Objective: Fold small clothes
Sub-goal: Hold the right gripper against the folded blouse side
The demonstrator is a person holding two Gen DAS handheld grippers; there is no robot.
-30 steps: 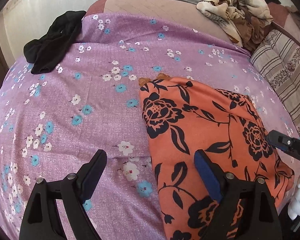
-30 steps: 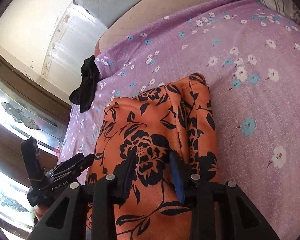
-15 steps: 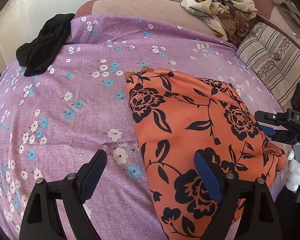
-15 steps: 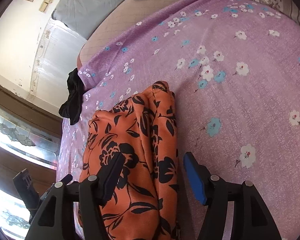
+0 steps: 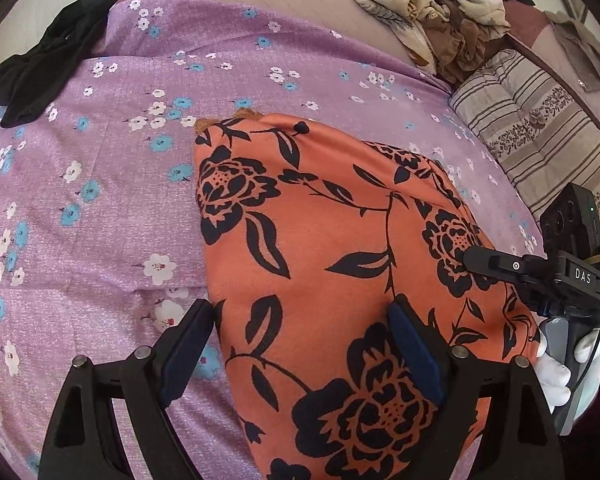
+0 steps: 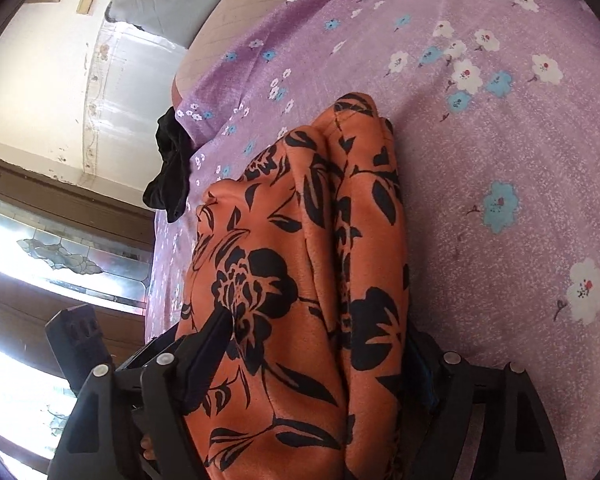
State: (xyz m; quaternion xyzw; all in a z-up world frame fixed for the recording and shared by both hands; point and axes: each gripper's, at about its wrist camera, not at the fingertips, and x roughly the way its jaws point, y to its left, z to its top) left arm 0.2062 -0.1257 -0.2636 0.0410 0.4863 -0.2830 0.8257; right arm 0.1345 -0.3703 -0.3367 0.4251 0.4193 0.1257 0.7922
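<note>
A folded orange garment [image 5: 332,248] with a black flower print lies on the purple flowered bedsheet [image 5: 100,200]. My left gripper [image 5: 300,344] is open at the garment's near left corner. One of its fingers is over the sheet and the other over the cloth. In the right wrist view the garment [image 6: 300,280] bulges up between the jaws of my right gripper [image 6: 320,352]. Those jaws are opening, and the cloth partly hides the right finger. The right gripper [image 5: 500,268] reaches in over the garment's right side in the left wrist view.
A black garment [image 5: 48,64] lies at the sheet's far left corner. A heap of beige patterned clothes [image 5: 432,12] and a striped cushion [image 5: 540,128] sit at the far right. A white-gloved hand [image 5: 556,372] holds the right gripper. A window [image 6: 40,248] is beyond the bed's left side.
The right gripper's jaws have spread wide from a narrow pinch on the garment's fold and have sunk lower. The left gripper has tipped down closer to the garment.
</note>
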